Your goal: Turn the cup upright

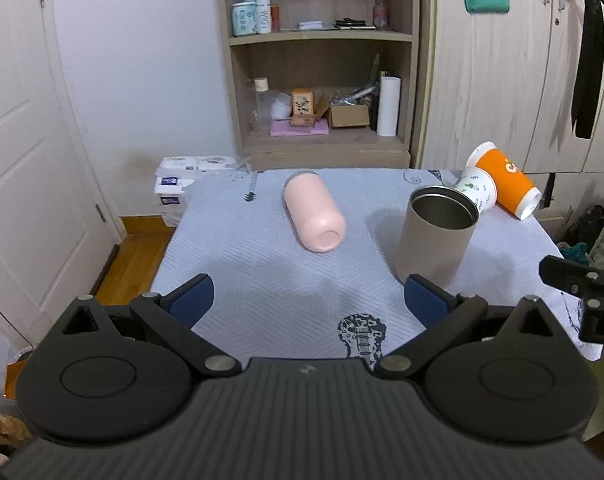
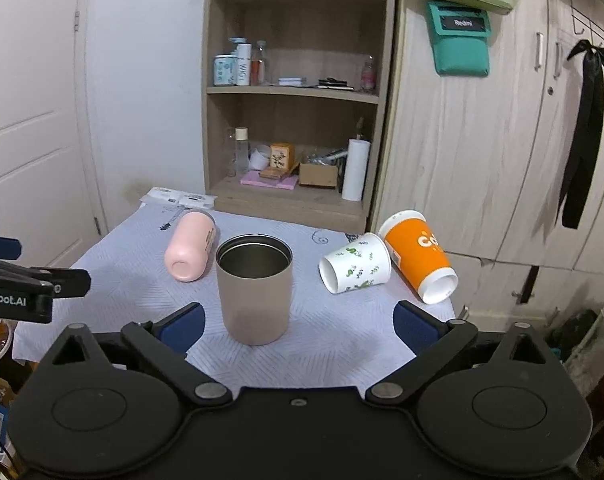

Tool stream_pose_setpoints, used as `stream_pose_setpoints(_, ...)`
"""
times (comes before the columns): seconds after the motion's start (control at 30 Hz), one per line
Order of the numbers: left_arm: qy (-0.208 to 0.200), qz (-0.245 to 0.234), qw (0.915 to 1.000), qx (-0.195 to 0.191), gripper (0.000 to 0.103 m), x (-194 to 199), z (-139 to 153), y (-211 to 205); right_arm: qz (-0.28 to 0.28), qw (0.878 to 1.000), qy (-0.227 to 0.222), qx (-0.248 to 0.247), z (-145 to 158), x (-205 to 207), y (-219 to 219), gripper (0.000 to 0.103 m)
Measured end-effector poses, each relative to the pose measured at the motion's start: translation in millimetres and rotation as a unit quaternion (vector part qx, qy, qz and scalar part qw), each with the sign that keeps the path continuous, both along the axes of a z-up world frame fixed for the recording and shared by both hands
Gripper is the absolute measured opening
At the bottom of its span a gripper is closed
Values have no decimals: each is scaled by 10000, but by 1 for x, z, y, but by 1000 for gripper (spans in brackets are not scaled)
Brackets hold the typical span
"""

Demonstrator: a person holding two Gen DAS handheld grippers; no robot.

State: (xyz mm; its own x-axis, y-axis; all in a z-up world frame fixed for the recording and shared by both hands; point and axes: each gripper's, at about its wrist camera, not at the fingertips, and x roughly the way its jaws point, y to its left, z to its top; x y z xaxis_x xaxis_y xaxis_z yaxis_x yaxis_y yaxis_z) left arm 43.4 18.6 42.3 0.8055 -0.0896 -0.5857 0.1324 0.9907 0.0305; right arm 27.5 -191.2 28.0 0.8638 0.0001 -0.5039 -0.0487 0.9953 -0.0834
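A beige metal cup stands upright on the cloth-covered table, mouth up. A pink cup lies on its side to its left. A white leaf-print paper cup and an orange paper cup lie on their sides at the right. My left gripper is open and empty, short of the pink cup. My right gripper is open and empty, with the beige cup just ahead between its fingers.
The table has a light patterned cloth. A wooden shelf unit with bottles and boxes stands behind it, a wardrobe to the right, a white door to the left. Tissue packs lie past the far left corner.
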Motion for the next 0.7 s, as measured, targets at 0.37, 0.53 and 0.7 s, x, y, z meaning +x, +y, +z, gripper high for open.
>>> stream_pose_setpoints(0.37,18,105,9999,20,103,-3,5,-3,-434,9990,104,-28,5,-7,5,103)
stream_pose_setpoints(0.53,104,113,9999,-15,103,0,2,-1,-491,9986,160,69,4,-7,7,103)
stream_pose_setpoints(0.7,163,159,9997,3,103,2,-3,1,-515,9984,241,72,1,-5,8,103)
